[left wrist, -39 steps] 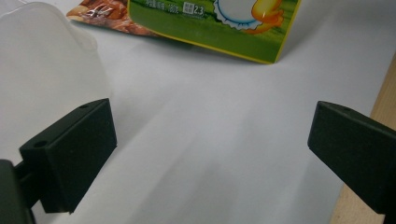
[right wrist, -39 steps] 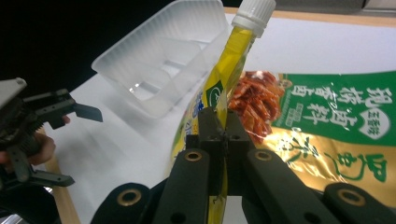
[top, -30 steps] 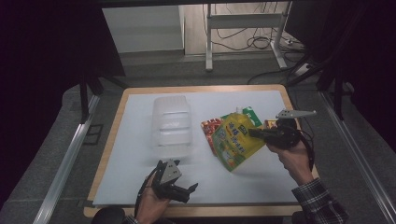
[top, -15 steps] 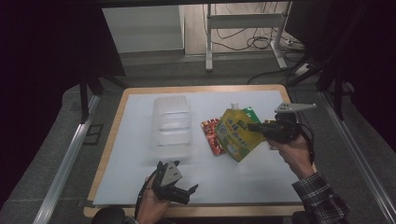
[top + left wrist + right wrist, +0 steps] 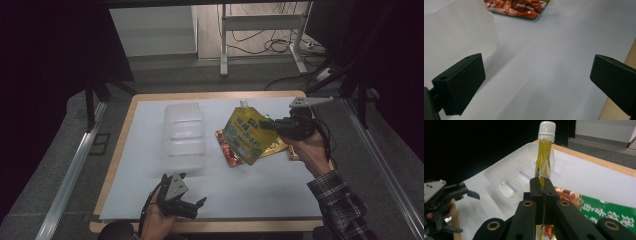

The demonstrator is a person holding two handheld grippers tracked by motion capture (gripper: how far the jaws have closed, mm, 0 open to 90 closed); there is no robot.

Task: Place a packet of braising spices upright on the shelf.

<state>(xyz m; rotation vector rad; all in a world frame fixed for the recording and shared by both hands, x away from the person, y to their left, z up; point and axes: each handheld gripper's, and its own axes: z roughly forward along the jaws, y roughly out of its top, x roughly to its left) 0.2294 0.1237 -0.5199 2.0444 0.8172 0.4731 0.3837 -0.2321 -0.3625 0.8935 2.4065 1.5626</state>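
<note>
Right claw point(image 5: 541, 187) clamps yellow spouted pouch point(image 5: 245, 134) beside clear tray point(image 5: 183, 135)

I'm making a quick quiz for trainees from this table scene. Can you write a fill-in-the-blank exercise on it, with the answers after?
1. The right gripper is shut on the edge of a yellow-green pouch whose screw cap is ____ in colour.
2. The left gripper has its jaws ____, with nothing between them.
3. The clear plastic tray holds ____ packets.
4. An orange-red packet lies flat on the ____ sheet covering the table.

Missing words: white; open; no; white
</note>
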